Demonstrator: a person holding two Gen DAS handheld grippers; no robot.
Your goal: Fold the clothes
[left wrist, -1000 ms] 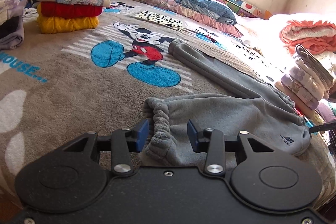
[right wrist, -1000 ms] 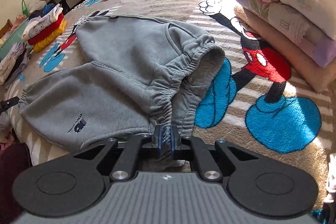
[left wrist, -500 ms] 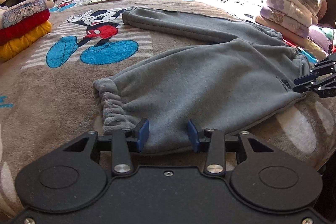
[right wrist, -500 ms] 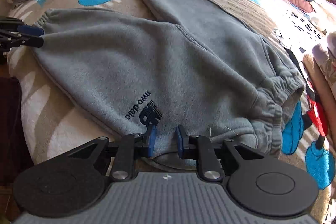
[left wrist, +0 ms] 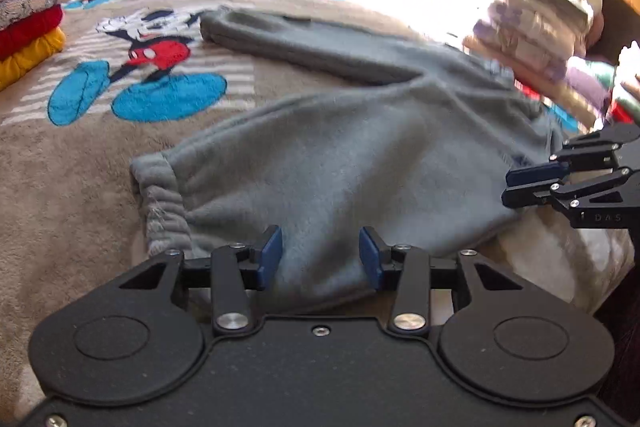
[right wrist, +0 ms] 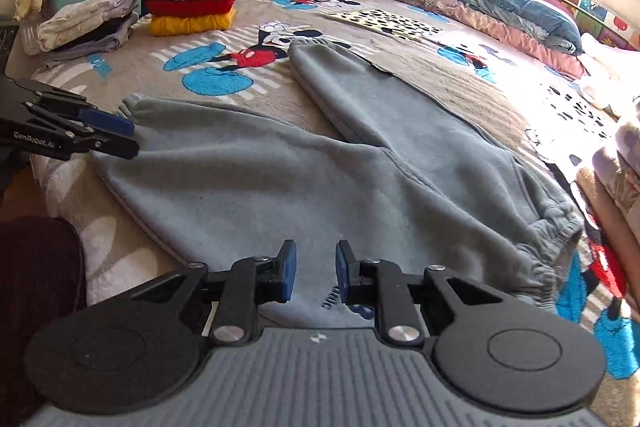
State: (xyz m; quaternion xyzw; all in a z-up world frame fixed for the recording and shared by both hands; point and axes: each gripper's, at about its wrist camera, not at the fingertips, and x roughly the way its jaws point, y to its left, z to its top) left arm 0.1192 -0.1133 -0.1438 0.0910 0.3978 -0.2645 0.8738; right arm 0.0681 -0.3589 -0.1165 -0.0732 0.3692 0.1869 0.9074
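Sweatpants point(right wrist: 360, 163) flat, legs V-spread, cuffs toward far stack | left claw point(left wrist: 319, 257) parted | right claw point(right wrist: 316, 271) parted, empty

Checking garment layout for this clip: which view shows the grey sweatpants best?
The right wrist view: the grey sweatpants lie sharp and nearly whole there, both legs, elastic waistband and the printed logo near the claw. The left wrist view shows the same pants blurred, cuff nearest, with the waistband end hard to make out.

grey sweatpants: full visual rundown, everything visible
The grey sweatpants look like soft fleece, lying flat on the cartoon-print blanket, legs spread in a V. Cuffs and waistband are elastic-gathered, with a dark logo near the waist. The left gripper and right gripper stand open at the near edge, not gripping.
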